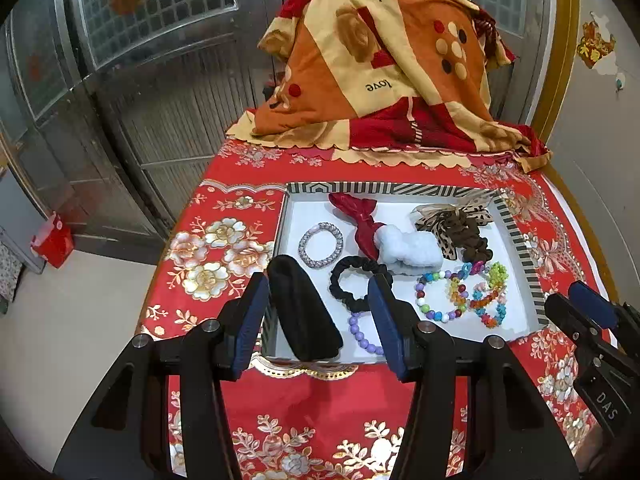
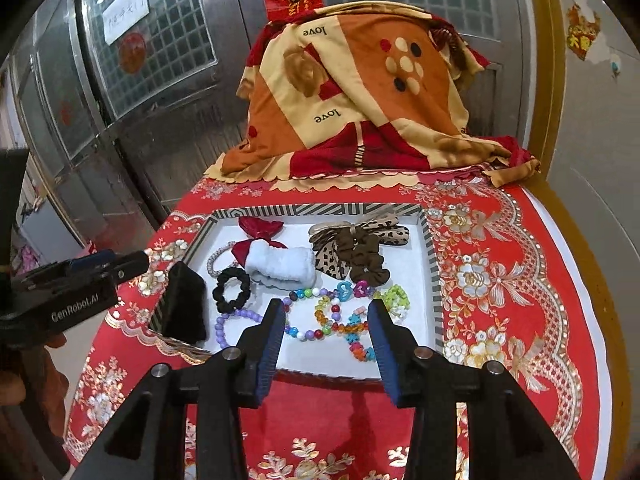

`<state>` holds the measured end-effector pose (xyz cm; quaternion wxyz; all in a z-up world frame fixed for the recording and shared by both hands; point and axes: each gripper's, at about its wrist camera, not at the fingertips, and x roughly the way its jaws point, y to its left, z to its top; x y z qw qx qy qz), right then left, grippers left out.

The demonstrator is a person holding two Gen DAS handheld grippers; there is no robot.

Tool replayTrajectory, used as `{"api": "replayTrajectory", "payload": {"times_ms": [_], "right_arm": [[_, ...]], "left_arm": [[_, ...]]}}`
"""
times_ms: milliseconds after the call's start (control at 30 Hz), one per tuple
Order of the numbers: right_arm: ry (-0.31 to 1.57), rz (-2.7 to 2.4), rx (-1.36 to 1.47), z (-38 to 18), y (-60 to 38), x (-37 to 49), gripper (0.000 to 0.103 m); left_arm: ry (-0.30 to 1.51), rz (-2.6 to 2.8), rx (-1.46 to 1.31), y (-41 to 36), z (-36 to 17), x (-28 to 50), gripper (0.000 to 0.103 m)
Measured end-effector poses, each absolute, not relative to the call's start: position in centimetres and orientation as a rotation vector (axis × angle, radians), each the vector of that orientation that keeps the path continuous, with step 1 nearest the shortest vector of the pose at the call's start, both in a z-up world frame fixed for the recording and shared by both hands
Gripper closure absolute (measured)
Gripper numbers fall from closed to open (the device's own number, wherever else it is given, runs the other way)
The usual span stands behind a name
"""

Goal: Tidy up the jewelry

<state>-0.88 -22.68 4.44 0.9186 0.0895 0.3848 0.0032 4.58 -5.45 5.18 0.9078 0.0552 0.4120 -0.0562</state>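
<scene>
A white tray with a striped rim [image 1: 520, 236] [image 2: 434, 272] lies on the red floral cloth. In it are a black pouch [image 1: 304, 312] [image 2: 186, 304], a silver bracelet [image 1: 320, 245], a black scrunchie [image 1: 354, 280] [image 2: 231, 286], a purple bead bracelet [image 1: 362, 334] [image 2: 224, 328], a red bow [image 1: 360, 216] [image 2: 260, 230], a white fluffy band [image 1: 412, 248] [image 2: 282, 264], a leopard-print bow with a brown scrunchie [image 1: 460, 228] [image 2: 360, 252] and colourful bead bracelets [image 1: 460, 292] [image 2: 340, 308]. My left gripper [image 1: 318, 304] is open over the tray's near left. My right gripper [image 2: 328, 328] is open over the bead bracelets.
A draped orange, cream and red cloth printed "love" [image 1: 384, 64] [image 2: 360, 96] covers something tall at the table's back. Metal doors [image 1: 140, 80] stand behind and left. The table edge drops to a pale floor [image 1: 80, 320] on the left. A red bag [image 1: 52, 240] stands on the floor.
</scene>
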Motion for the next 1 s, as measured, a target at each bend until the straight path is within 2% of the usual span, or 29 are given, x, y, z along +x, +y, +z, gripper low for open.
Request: {"api": "replayTrajectory", "payload": {"times_ms": [500, 700, 1000], "right_arm": [[0.806, -0.003, 0.211, 5.4, -21.7, -2.3, 0.060], [0.807, 0.001, 0.208, 5.4, -21.6, -2.5, 0.052], [0.819, 0.003, 0.204, 5.1, -21.5, -2.5, 0.051]], "left_arm": [[0.790, -0.112, 0.107, -4.6, 7.1, 2.3, 0.052], [0.801, -0.102, 0.097, -4.4, 6.8, 2.2, 0.052], [0.812, -0.100, 0.102, -4.4, 6.5, 2.2, 0.052]]}}
